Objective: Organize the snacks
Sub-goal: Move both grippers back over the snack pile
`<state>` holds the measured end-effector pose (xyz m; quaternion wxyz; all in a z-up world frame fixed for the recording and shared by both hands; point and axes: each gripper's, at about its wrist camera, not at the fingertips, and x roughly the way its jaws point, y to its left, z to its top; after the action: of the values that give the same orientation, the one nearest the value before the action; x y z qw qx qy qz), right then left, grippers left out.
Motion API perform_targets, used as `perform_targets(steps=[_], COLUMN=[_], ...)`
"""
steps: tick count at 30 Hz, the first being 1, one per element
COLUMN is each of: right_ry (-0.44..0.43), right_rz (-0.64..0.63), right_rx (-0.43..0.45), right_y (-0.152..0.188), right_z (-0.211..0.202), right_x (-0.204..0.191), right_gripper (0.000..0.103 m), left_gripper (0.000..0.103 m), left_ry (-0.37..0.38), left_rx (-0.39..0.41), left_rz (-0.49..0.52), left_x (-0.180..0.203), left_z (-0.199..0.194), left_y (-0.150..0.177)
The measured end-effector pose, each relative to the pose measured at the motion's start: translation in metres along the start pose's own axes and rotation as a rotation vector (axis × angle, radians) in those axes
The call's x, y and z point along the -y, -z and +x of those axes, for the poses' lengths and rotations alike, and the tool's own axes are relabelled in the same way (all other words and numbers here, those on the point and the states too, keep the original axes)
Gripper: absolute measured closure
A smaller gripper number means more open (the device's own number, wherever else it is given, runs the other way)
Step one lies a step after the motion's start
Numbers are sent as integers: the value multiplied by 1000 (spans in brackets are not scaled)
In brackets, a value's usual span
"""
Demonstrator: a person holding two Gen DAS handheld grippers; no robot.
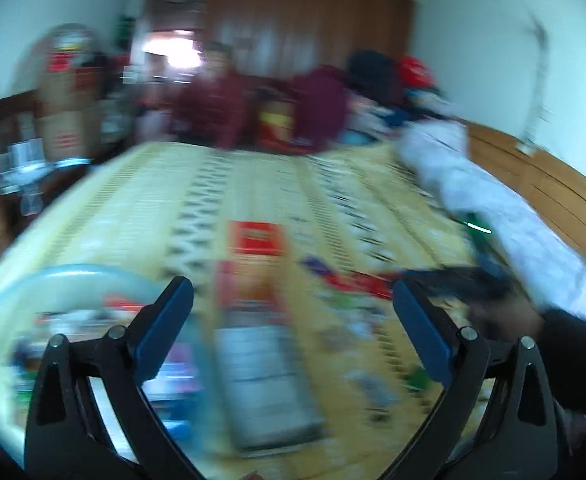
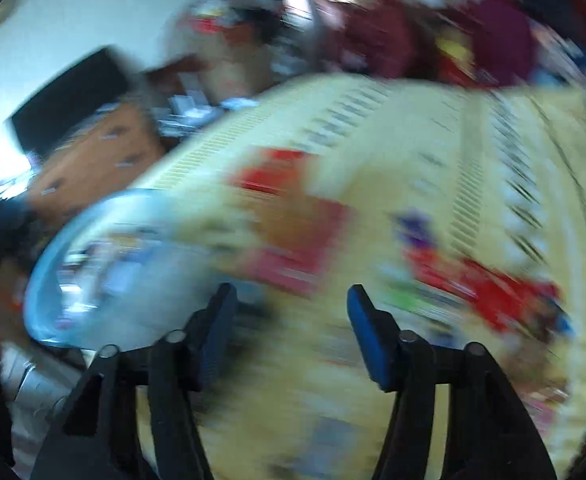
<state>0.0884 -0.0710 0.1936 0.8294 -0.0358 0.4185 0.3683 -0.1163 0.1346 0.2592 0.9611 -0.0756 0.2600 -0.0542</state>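
Yellow patterned mat (image 1: 141, 200) carries scattered snacks (image 2: 489, 284), heavily blurred. Bowl (image 2: 53, 264) sits at its left edge, holding packets. Left gripper (image 1: 293, 308) spreads wide, empty; right gripper (image 2: 291, 308) likewise.

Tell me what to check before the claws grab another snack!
1. Left claw open and empty: ok.
2. Right claw open and empty: ok.
3. Clear bowl in view with snacks in it: ok.
4. Red box lying loose on the yellow mat: ok.
5. Red packet on the mat, away from the bowl: ok.
6. Pictures sharp enough to aim: not ok, both are blurred.
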Motion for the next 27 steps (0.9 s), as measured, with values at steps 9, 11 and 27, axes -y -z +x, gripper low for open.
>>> perform_targets(steps=[9,11,27], right_ry=[36,19,-102], right_rz=[64,-18,-278], right_rx=[-241,-264,-551], right_y=[-53,-76,39], right_z=[148,198,150], right_x=[149,139,99], right_gripper=[42,42,40], left_gripper=[3,3,3], left_ry=[158,157,203], left_rx=[-131,-164,-262], left_rz=[93,88,36], left_x=[84,87,84], left_z=[74,88,94], left_y=[28,32,54])
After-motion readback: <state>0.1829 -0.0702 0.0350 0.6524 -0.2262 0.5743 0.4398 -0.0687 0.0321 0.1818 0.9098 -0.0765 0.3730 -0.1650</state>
